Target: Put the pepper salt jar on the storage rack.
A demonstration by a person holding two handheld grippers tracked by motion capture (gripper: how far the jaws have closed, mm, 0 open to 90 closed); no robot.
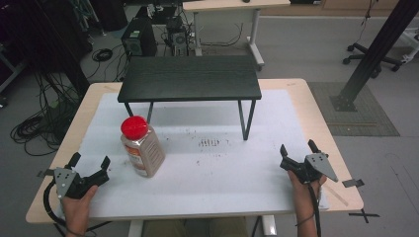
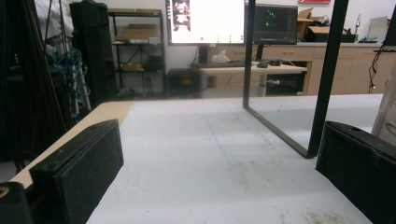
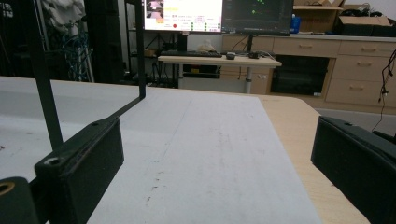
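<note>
High view: one jar (image 1: 143,146) with a red lid (image 1: 134,127) stands upright on the white sheet (image 1: 212,168) that covers the bench (image 1: 316,103), just beyond and to the right of the left claw (image 1: 89,162) and apart from it. The right claw (image 1: 298,147) rests well apart from the jar, near the bench's right edge. Both claws stand wide open with nothing between their jaws; the left gripper view and the right gripper view each show only bare sheet in the gap.

Count: one jar, two claws, one small black table (image 1: 190,78) standing on the sheet behind the jar, two hands (image 1: 77,210).

Limits of view: in the left gripper view a pale sliver at the right edge (image 2: 388,112), cut off by the frame, is probably the jar's side. The jar's label print is too small to read. The dark specks (image 1: 208,142) on the sheet near the middle cannot be identified. The small table's rear legs are hidden beneath its top.
</note>
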